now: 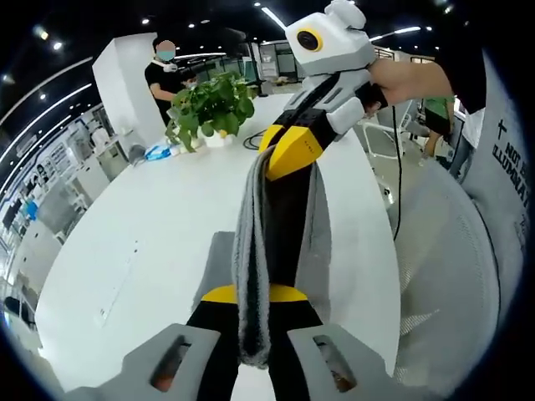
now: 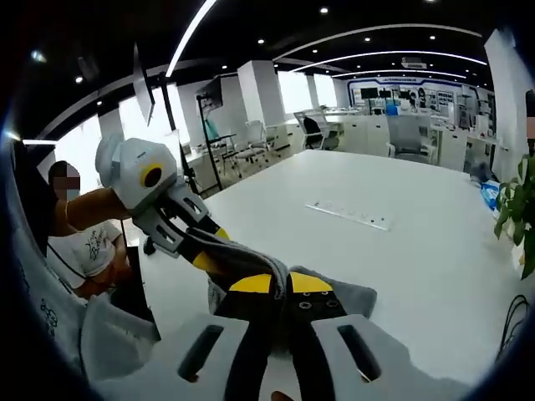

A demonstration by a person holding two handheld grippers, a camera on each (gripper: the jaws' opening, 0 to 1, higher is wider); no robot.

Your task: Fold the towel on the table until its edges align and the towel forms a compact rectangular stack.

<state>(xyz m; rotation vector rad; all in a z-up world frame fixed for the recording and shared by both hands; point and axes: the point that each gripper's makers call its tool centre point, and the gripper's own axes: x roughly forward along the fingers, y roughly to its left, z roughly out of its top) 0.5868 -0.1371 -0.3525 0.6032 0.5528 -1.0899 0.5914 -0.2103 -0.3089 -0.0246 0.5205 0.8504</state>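
Grey towel (image 1: 252, 276) stretched taut above the white table (image 1: 150, 225), left gripper (image 1: 251, 347) and right gripper (image 1: 284, 154) each clamped on one end, potted plant (image 1: 211, 104) near the far edge

Bright, even light falls from ceiling strip lights (image 2: 191, 32) and spotlights, glaring softly off the white table (image 1: 167, 217). Beyond the jaws, straight lines bow at the edges; focus stays sharp.
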